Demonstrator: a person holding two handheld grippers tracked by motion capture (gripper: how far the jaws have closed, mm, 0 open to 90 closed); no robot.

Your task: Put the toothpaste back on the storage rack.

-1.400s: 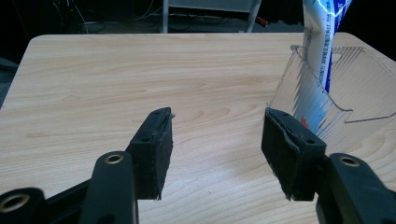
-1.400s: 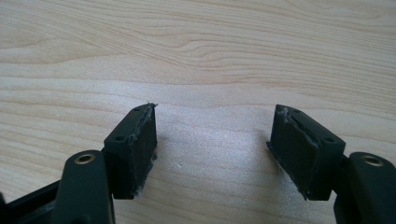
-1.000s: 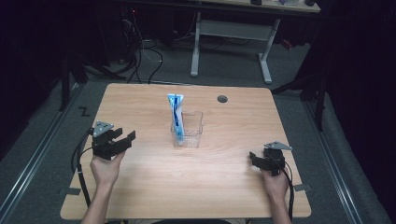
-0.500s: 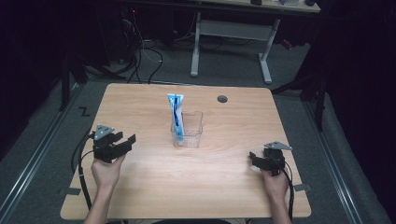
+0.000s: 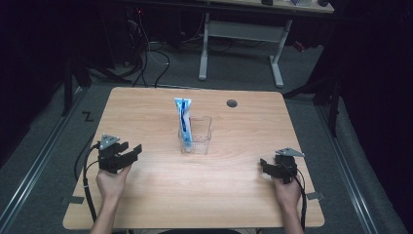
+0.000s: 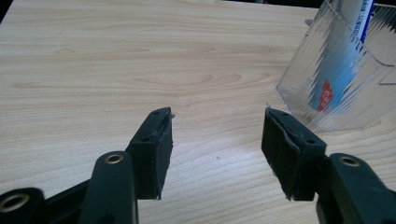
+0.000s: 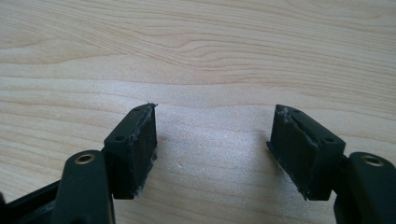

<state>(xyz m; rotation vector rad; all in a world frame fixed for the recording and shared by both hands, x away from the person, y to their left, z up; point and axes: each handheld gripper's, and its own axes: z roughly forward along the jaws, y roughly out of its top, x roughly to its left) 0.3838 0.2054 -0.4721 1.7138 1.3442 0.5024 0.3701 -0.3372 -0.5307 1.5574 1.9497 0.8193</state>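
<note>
We hold a pair of tongs in each hand, low over the counter, and neither pair has anything in it. The left tongs sit near the counter's left edge with their jaws standing apart and bare wood between them; in the left gripper view they point toward the bin, whose ribbed clear wall rises just beyond the right jaw without touching it. The right tongs rest near the right edge, jaws likewise wide apart over plain wood, well apart from everything else.

The bin stands at the middle of the counter, and the tube, blue and white, stands upright inside it, leaning against its left wall with the top poking above the rim. Behind the bin, toward the far edge, is a small dark hole in the counter.

As we read it, the work either has not begun or is already finished: the tube is in the bin, both hands are back at the near side, and nothing is being reached for. If the tube is to come out, the left tongs are the nearer pair, and the whole approach and grasp is yet to do.
</note>
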